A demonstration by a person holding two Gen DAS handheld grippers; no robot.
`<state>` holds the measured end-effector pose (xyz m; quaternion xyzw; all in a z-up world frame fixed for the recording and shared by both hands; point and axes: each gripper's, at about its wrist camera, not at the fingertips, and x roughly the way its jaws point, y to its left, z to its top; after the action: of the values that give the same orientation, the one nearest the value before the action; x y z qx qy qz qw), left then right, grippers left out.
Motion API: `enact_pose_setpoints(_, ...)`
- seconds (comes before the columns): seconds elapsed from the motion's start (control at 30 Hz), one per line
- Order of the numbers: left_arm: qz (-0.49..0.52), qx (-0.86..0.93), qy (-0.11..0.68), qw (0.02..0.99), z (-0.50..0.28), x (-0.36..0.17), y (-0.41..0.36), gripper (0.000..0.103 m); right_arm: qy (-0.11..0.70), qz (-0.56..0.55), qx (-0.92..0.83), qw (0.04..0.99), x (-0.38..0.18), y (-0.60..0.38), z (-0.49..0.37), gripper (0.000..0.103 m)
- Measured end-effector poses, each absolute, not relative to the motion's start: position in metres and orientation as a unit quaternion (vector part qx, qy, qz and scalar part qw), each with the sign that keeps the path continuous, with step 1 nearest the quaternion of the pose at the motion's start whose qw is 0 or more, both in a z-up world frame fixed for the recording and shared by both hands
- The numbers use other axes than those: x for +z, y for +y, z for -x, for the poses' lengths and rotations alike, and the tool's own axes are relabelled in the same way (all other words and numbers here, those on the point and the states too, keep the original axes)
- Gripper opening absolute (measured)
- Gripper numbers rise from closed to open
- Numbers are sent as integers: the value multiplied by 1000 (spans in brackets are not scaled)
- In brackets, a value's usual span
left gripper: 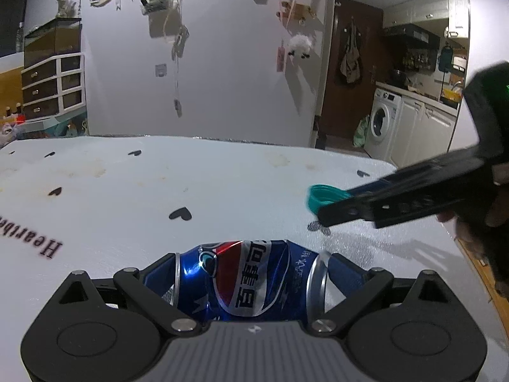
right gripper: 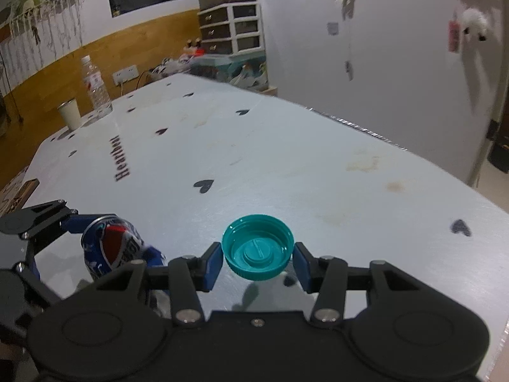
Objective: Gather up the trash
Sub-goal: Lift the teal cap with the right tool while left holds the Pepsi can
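White table covering [right gripper: 286, 165], printed with black hearts and the word "Heartbeat" [right gripper: 122, 157], spans both views. Left gripper [left gripper: 249, 273] is clamped on a crushed blue Pepsi can [left gripper: 245, 280]; the can's long axis runs crosswise between the pads, ends against them, logo and Chinese characters facing up. Right gripper [right gripper: 257, 262] pinches a teal bottle cap [right gripper: 257, 246] by its ribbed rim, open side up, just above the table. At the far left edge stand a clear water bottle [right gripper: 95, 86] and a white cup [right gripper: 70, 114].
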<state>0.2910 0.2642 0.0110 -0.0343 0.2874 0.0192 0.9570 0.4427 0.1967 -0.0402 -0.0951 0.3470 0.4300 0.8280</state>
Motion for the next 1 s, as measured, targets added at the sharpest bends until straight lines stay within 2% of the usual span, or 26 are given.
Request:
enact_pose_setpoints(0.2, 39, 22, 274, 961, -285, 15, 258, 98, 336, 81, 405, 846, -30, 161, -433, 49)
enact_pose_setpoints(0.43, 20, 13, 305, 952, -287, 2, 241, 99, 338, 74, 390, 853, -31, 130, -418, 49)
enact_pose_setpoints(1.0, 0, -12, 330, 944, -277, 3, 238, 103, 348, 63, 422, 835, -47, 154, -414, 49)
